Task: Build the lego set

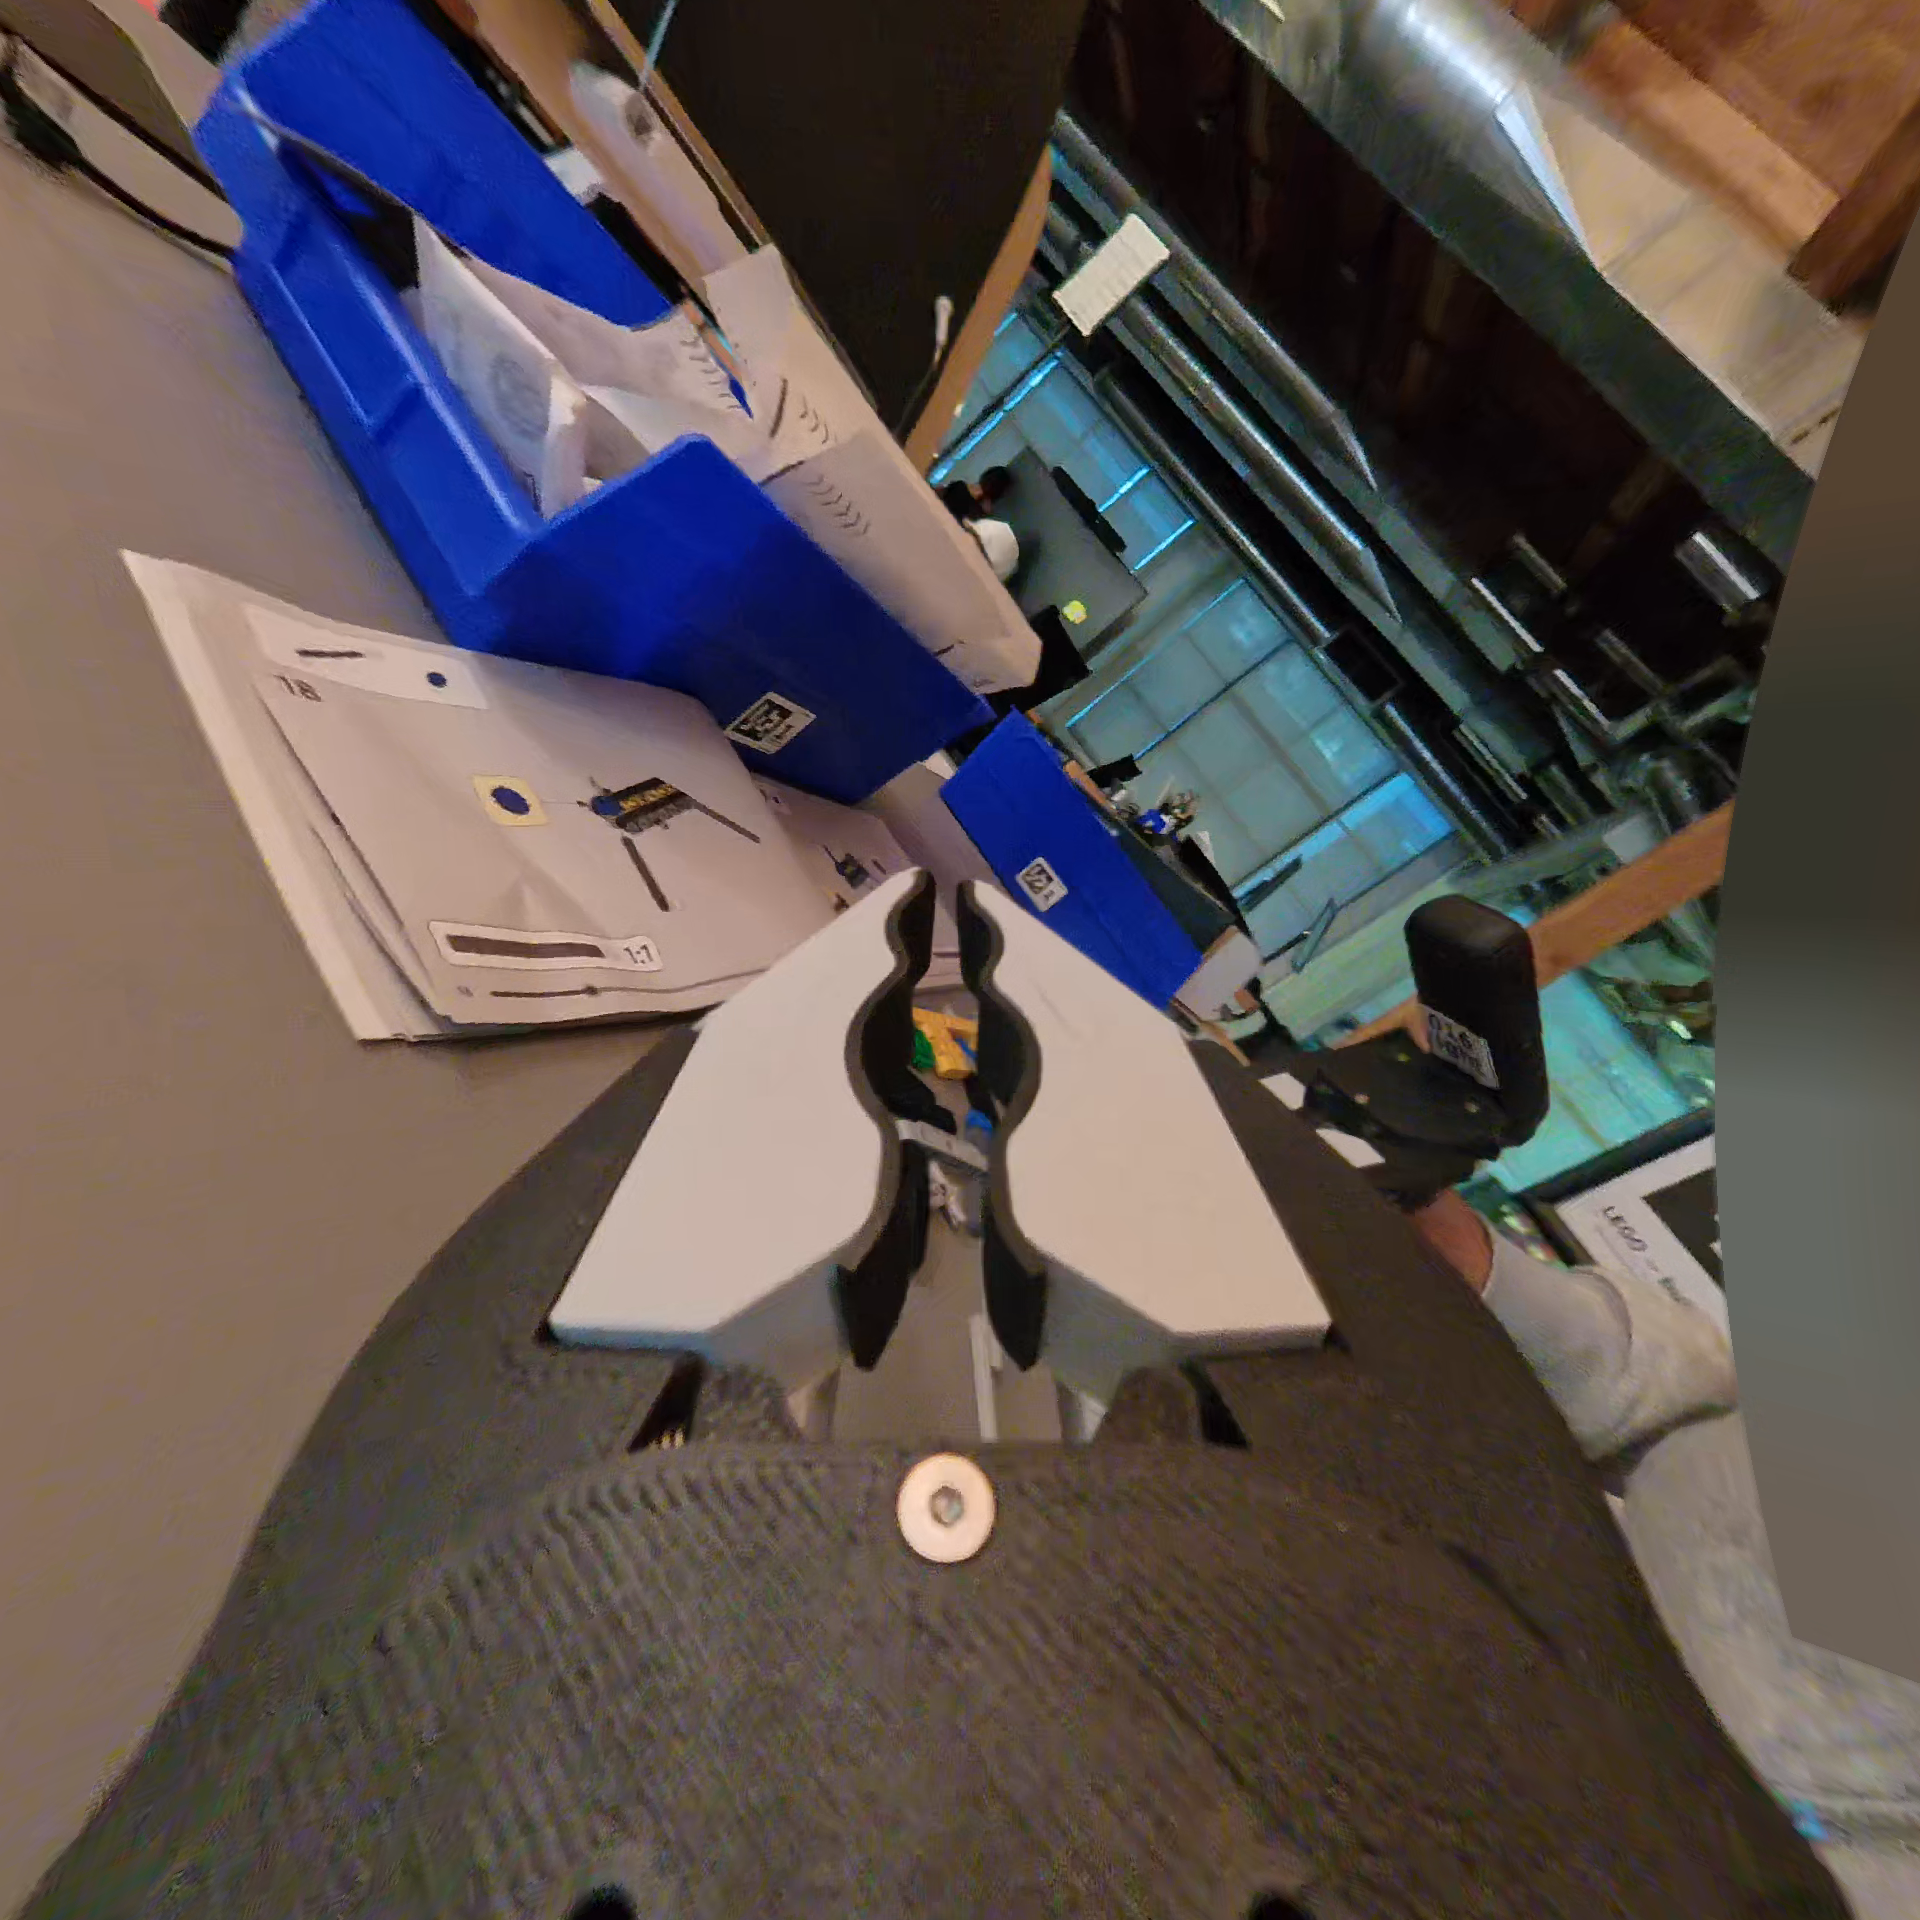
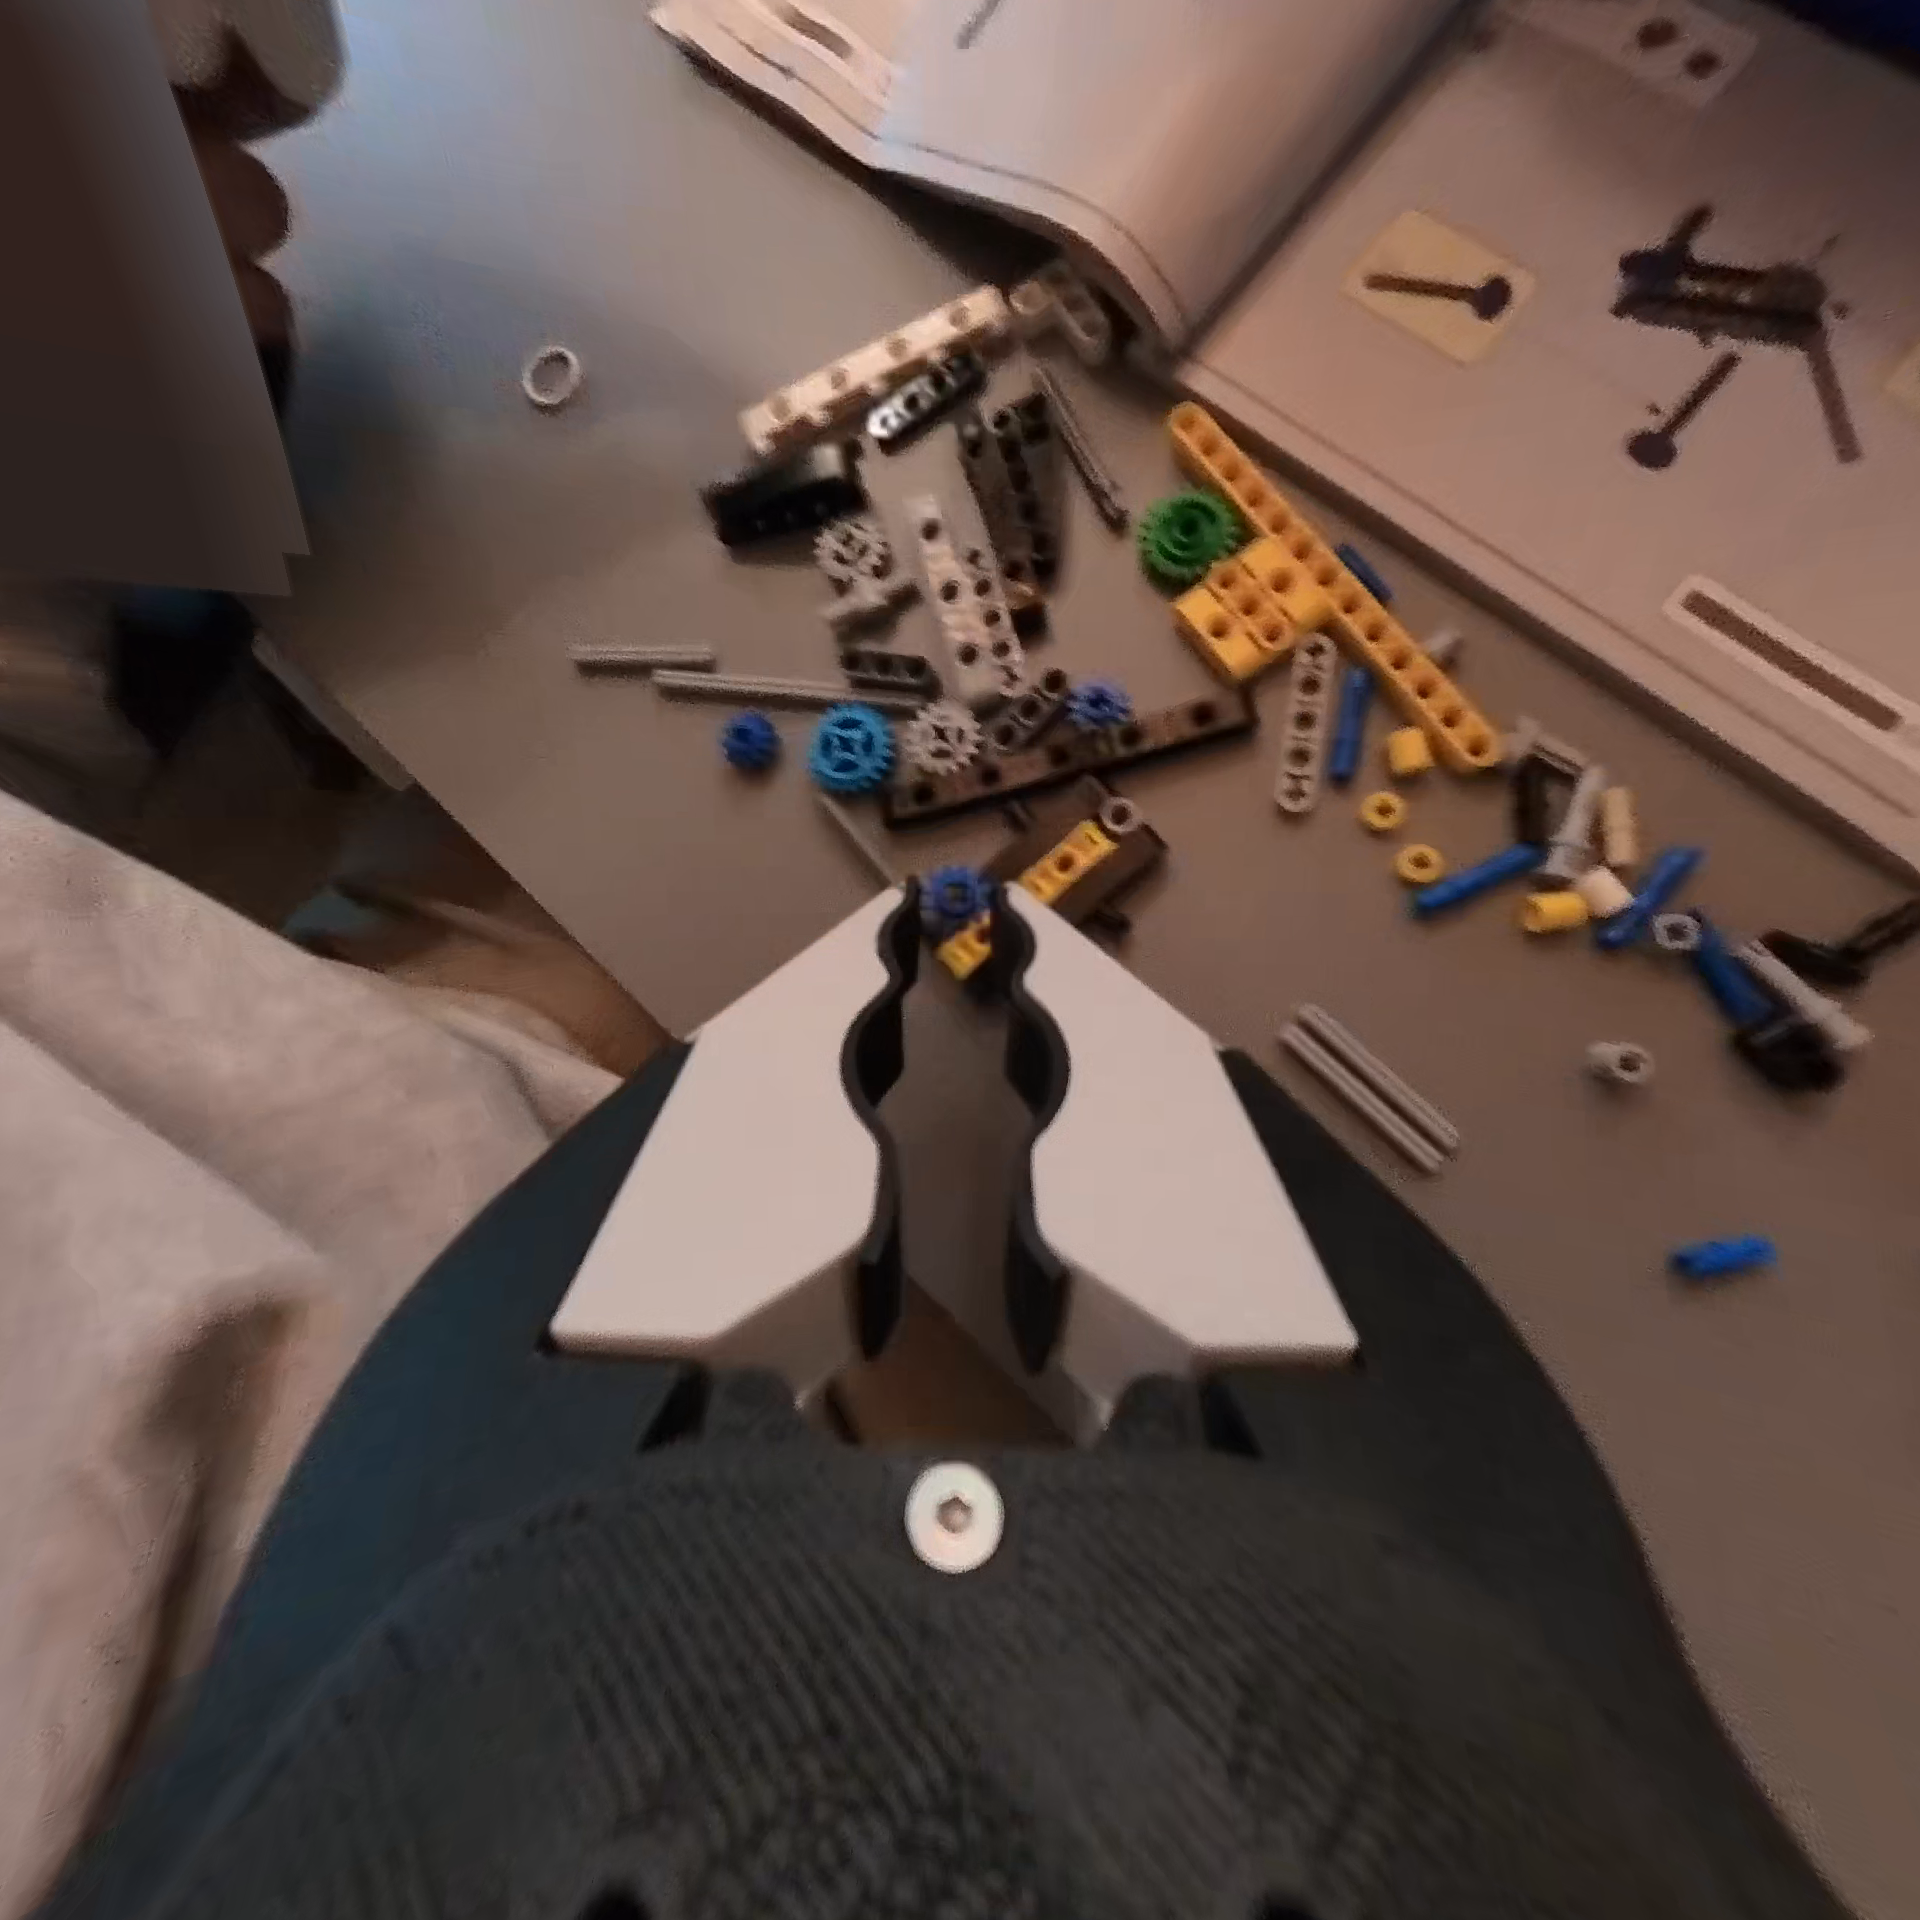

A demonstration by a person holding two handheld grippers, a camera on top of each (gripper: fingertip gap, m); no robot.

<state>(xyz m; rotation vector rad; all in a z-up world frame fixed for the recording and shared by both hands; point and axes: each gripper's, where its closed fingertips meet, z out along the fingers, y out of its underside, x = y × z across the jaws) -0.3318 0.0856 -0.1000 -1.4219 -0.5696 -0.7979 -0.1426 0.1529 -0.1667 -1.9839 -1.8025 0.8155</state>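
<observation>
Right tongs (image 2: 954,914) pinch a small blue gear (image 2: 954,896), seemingly for mounting, beside the open manual (image 2: 1455,436); left tongs (image 1: 943,894) sit nearly closed, empty.

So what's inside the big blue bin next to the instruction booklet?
The big blue bin holds white paper bags, crumpled and standing above its rim. Whatever is in the bags or beneath them is hidden by the paper and the bin's front wall.

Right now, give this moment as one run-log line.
right gripper: pinching small blue gear | left gripper: nearly closed, grip unclear | loose parts on table | booklet open
</observation>
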